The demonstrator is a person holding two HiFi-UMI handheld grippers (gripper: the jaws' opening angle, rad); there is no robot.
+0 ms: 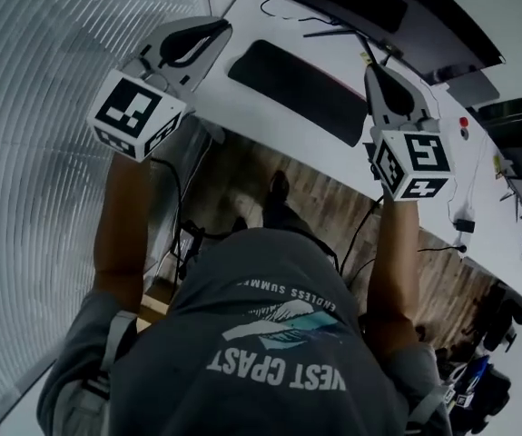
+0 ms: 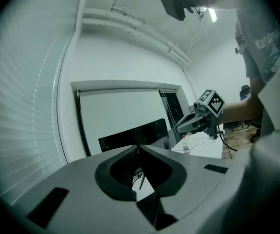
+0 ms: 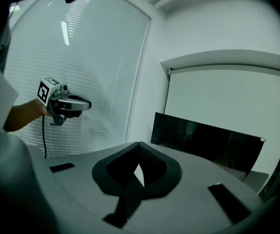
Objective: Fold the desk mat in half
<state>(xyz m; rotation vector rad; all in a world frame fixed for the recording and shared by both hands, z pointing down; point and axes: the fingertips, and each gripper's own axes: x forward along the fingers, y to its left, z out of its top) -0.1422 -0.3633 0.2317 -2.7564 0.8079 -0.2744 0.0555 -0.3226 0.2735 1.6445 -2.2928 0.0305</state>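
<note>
- We hold our left gripper (image 1: 213,31) and right gripper (image 1: 375,71) with jaws pressed together, both empty.
- The desk mat (image 1: 297,89) lies on the white desk (image 1: 270,121), between them in the head view.

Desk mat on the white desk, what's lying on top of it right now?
Nothing shows on the desk mat; it lies bare on the desk. Its right edge is partly hidden behind the raised right gripper.

Left gripper (image 1: 221,28): held up, pointing about level, jaws closed tip to tip, nothing between.
Right gripper (image 1: 370,69): held up alongside, well apart from the left, tipped slightly down, jaws closed, nothing between.
Left forearm (image 1: 120,230), right forearm (image 1: 393,262): bare, stretched forward.
</note>
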